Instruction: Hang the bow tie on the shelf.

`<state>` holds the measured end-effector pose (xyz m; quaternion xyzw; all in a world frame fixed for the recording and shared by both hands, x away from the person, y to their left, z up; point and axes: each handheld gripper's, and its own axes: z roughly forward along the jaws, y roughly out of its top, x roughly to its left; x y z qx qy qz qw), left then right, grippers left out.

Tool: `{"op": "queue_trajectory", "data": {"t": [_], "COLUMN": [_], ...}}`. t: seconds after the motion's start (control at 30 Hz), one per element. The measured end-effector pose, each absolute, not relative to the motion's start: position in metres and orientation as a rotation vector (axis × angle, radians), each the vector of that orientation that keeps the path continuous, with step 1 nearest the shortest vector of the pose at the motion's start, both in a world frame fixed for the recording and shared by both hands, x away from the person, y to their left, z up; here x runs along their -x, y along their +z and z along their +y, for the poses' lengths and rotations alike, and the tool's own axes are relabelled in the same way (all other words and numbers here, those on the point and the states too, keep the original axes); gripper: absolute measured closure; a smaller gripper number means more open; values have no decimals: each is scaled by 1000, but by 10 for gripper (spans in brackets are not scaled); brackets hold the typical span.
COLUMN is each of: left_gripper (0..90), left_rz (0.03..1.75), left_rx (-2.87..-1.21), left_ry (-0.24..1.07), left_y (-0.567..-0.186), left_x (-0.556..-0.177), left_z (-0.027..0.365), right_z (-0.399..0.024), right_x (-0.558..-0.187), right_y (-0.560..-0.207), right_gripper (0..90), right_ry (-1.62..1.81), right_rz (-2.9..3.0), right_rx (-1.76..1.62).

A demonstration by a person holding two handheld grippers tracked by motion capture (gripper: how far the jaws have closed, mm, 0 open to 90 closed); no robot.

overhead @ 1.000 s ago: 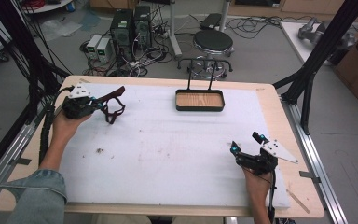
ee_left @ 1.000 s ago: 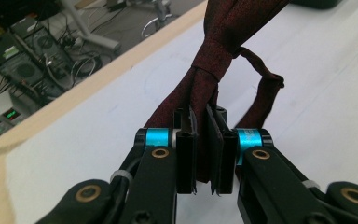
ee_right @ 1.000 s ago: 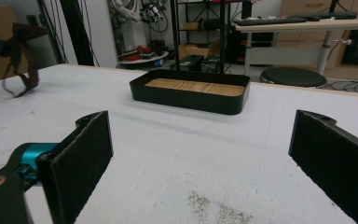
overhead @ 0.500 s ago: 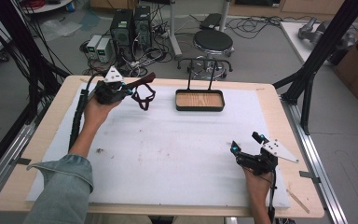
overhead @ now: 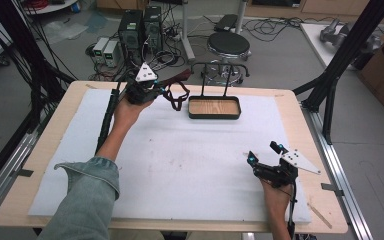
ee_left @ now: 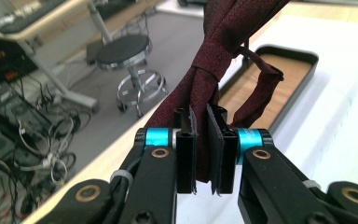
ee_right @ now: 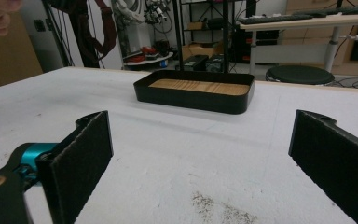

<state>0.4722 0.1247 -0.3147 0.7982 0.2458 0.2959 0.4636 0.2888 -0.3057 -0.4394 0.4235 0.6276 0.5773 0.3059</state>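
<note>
A wide wooden counter (overhead: 300,130) lies before me, most of it covered by a matte white mat (overhead: 190,165) with a faintly pebbled surface. Toward its far edge sits a shallow rectangular tray (overhead: 214,107) with rounded corners, black walls and a pale wood-grain floor; two thin black rods rise from its back. Beyond the counter stands a round black stool (overhead: 228,46) on chrome legs.

My left hand-held gripper (overhead: 156,91) is raised near the far edge, just left of the tray. Its black flat-padded jaws, with blue collars, are pressed narrowly together on a dark red necktie (ee_left: 214,70). The tie is woven fabric with a fine sheen, gathered into a knot just beyond the pads, with a loop drooping toward the tray and folds running up out of the left gripper view.

My right hand-held gripper (overhead: 263,156) rests low at the near right of the mat, well apart from the tray. Its jaws stand wide, the rough black pads (ee_right: 81,154) holding nothing.
</note>
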Motion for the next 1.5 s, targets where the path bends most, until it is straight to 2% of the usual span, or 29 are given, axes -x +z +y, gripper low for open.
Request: {"op": "queue_trajectory", "data": {"t": [0.57, 1.07, 1.5], "left_gripper": [822, 822, 819], "left_rz": [601, 702, 759], "left_rx": [-1913, -1884, -1933], "left_ry": [756, 772, 767], "left_y": [-293, -302, -312], "left_x": [-483, -504, -512], "left_z": [99, 83, 83], "right_z": [-306, -306, -305], "right_x": [-290, -290, -290], "right_y": [-440, -440, -440], "right_gripper": [51, 51, 51], "right_ry": [1534, 1538, 1538], "right_rz": [1655, 1664, 1672], "right_rx": [-1126, -1119, -1125]}}
